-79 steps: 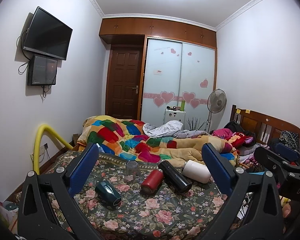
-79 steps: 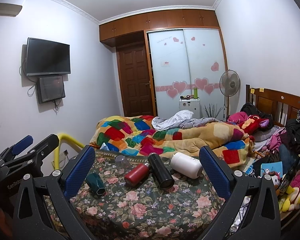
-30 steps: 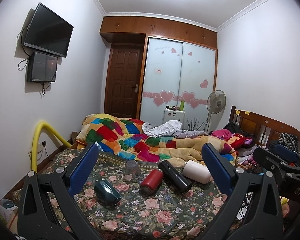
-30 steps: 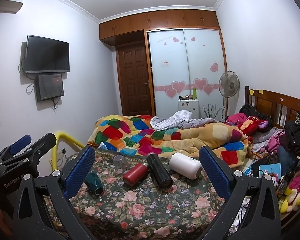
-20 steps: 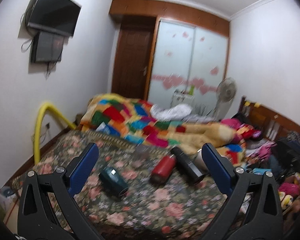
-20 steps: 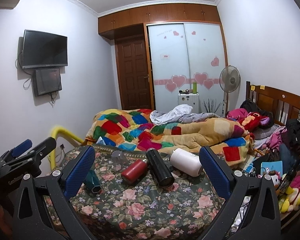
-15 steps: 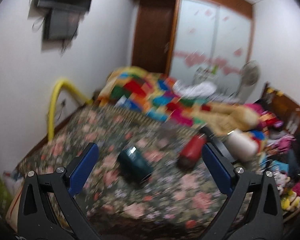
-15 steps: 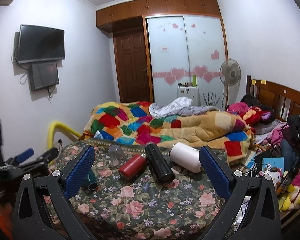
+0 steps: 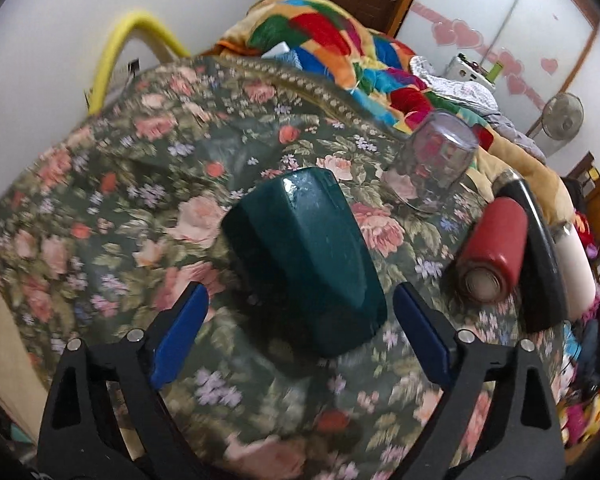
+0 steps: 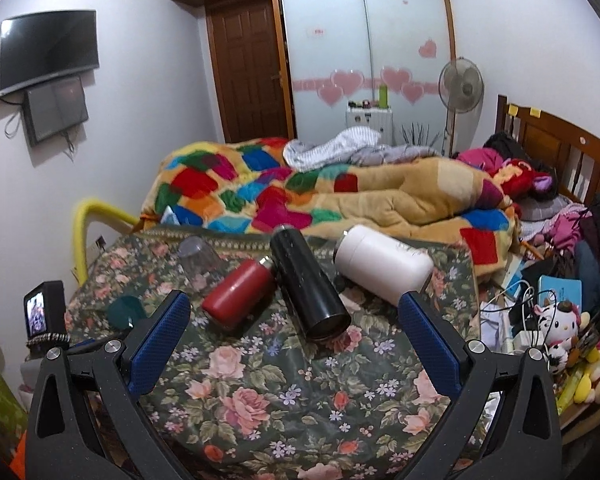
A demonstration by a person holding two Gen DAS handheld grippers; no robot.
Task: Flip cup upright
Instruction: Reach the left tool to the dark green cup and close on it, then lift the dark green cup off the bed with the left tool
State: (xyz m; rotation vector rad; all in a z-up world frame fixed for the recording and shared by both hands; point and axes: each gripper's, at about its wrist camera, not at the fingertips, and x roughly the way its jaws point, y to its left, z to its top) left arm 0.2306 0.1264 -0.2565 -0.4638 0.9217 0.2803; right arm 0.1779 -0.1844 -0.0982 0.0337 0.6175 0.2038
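A dark green cup (image 9: 303, 260) lies on its side on the floral cloth (image 9: 140, 184), its wide end toward me. My left gripper (image 9: 300, 312) is open, its blue fingers on either side of the cup's near end, not touching. The cup's rim also shows in the right wrist view (image 10: 126, 310), far left. My right gripper (image 10: 294, 316) is open and empty, above the cloth in front of the lying bottles.
A clear glass (image 9: 439, 160) stands upside down behind the green cup. A red bottle (image 10: 240, 296), a black bottle (image 10: 307, 284) and a white bottle (image 10: 383, 264) lie on their sides. A colourful quilt (image 10: 300, 196) is heaped behind. A yellow rail (image 9: 116, 48) stands at left.
My left gripper has dropped down and forward to the green cup, which now sits between its open fingers. My right gripper has moved a little closer to the bottles.
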